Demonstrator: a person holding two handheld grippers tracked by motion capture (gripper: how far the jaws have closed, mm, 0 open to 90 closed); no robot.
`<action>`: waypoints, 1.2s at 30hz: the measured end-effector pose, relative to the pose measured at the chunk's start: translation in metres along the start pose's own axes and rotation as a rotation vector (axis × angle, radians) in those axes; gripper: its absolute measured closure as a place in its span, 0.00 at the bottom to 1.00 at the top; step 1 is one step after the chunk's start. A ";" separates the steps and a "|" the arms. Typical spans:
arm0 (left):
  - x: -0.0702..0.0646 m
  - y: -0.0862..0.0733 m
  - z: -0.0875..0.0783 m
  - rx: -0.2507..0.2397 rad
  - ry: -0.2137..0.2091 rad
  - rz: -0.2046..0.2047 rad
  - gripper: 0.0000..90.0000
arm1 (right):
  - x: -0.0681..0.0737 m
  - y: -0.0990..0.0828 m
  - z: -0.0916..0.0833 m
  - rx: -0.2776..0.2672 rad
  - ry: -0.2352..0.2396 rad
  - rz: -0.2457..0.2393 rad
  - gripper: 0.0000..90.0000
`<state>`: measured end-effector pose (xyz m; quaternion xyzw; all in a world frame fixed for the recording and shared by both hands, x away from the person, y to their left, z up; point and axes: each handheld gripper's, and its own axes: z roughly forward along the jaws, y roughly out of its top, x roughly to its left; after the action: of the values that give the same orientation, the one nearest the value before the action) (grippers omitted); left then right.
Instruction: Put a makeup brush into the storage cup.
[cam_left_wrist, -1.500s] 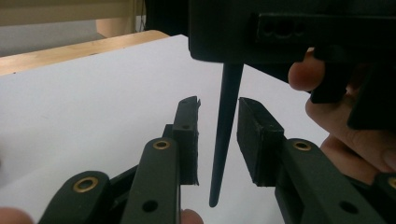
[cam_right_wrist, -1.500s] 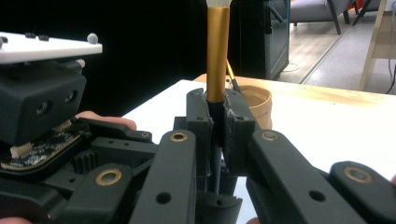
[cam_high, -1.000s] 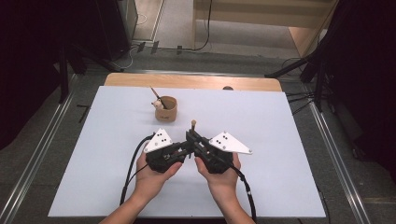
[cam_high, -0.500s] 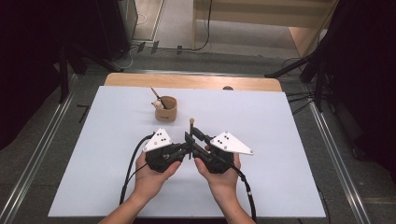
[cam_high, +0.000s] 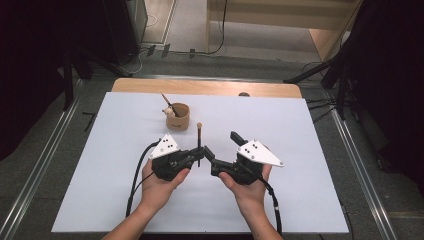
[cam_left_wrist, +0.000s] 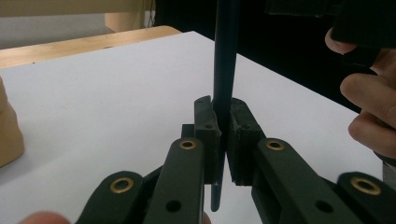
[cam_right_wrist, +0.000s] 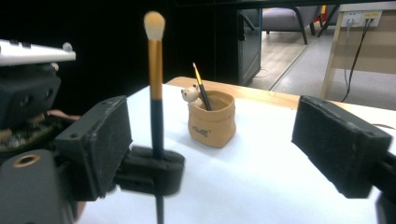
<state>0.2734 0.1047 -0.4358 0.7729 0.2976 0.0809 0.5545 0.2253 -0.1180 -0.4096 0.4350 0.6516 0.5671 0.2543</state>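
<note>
A slim brush (cam_high: 199, 145), black in the lower handle, golden at the ferrule and tipped with a pale rounded tuft, stands upright in front of the pot (cam_high: 178, 116), toward the person. The left gripper (cam_high: 196, 156) is clamped on its handle: in the left gripper view the two ribbed black pads (cam_left_wrist: 207, 126) press the handle (cam_left_wrist: 224, 70) from both sides, its lower end poking out beneath them. The right gripper (cam_high: 222, 145) lies just beside the brush on the far side from the left one; its jaws have just been opening and now stand wide, and in the right gripper view its foam-like matt pads (cam_right_wrist: 338, 140) are well clear of the brush (cam_right_wrist: 156, 93), touching nothing. The pot is a small tan sack-shaped holder with a soft rolled rim, a little bear figure at its lip and a thin dark pencil (cam_high: 166, 101) leaning out of it. It stands on a smooth white board (cam_high: 310, 150) that covers a wooden table (cam_high: 210, 87), whose bare light-wood strip shows beyond the pot. Grey floor with metal rails (cam_high: 40, 160) flanks the board, and dark curtains close the room on both sides. Around the pot the board lies bare to every edge, with the widest open stretch to its right.
</note>
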 end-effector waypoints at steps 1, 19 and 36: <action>0.001 0.000 0.000 -0.001 0.006 0.001 0.94 | -0.002 -0.001 -0.001 0.005 0.006 -0.002 0.07; 0.014 0.006 -0.003 -0.020 0.042 -0.001 0.94 | -0.065 -0.035 -0.041 0.024 -0.108 -0.046 0.03; 0.035 0.018 -0.009 -0.058 0.097 -0.017 0.94 | -0.108 -0.063 -0.082 0.055 -0.176 -0.051 0.03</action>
<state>0.3042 0.1274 -0.4232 0.7493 0.3280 0.1221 0.5621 0.1933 -0.2510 -0.4688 0.4733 0.6528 0.5020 0.3128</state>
